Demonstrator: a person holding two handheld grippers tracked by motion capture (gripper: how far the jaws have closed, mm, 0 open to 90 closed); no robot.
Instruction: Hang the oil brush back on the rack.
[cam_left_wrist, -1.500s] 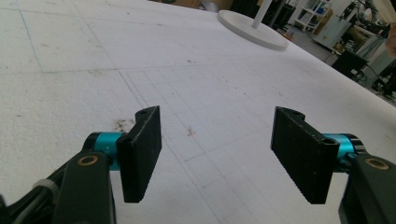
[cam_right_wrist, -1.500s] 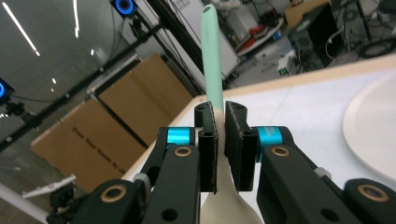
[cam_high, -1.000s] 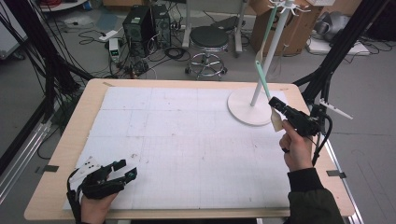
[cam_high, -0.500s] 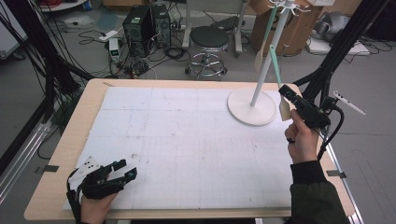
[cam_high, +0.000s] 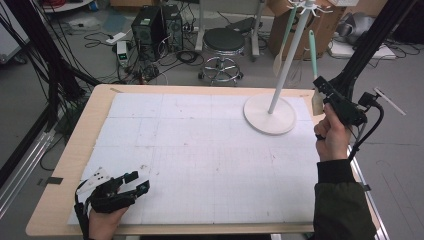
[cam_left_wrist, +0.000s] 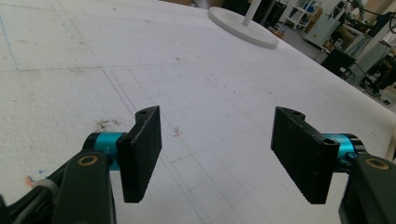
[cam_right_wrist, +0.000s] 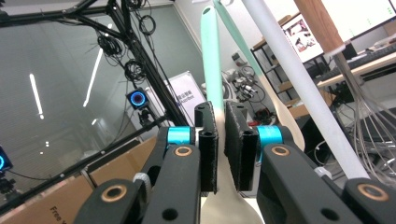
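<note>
Two grippers: we hold one in each hand at the white surface (cam_high: 200, 150).
Right gripper (cam_high: 322, 89): we have it raised at the far right edge, beside the stand, clenched on the spatula.
Spatula (cam_high: 313, 55): mint-green handle rising upright from our jaws, cream blade below them; in the right gripper view (cam_right_wrist: 212, 56) the pads press its neck from both sides.
Stand (cam_high: 287, 55): white pole on a round base (cam_high: 270, 116) at the far right of the surface; a second utensil (cam_high: 279, 60) hangs from its top hooks.
Left gripper (cam_high: 137, 182): we rest it at the near left corner, released, jaws apart with bare surface between them.
</note>
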